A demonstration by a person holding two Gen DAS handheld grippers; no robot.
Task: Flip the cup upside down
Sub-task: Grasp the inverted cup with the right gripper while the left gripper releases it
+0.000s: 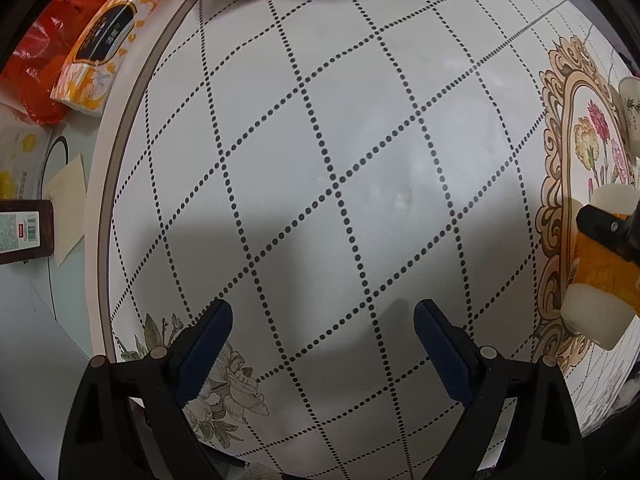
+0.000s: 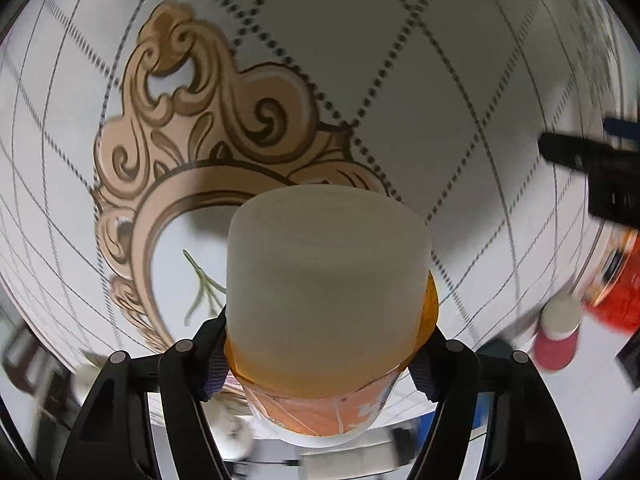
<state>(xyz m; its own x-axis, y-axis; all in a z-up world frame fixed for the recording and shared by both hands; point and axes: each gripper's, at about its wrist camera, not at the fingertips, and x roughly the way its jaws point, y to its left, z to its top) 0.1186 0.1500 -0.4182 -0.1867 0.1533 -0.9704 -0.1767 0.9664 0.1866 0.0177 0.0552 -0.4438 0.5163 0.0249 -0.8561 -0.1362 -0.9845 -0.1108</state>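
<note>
Even, soft light; broad shadow crosses the tablecloth (image 1: 320,160); fisheye bending; right view's edges motion-blurred.

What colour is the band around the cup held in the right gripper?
Orange, on a frosted white cup; the right wrist view shows it best.

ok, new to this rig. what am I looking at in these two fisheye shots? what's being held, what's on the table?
There is no robot arm: a person holds a two-finger gripper in each hand, and each gripper carries a fisheye camera looking forward along its fingers.

The left wrist view shows the left gripper open and empty above the round table with a dotted-grid cloth. Off the table's left edge lie a yellow-orange tissue pack and a red plastic bag.

The right wrist view shows the right gripper shut on the frosted white cup with an orange band, seen lengthwise. Which end faces the camera is hard to tell. The same cup shows at the left view's right edge. A pink paper cup stands at lower right.
</note>
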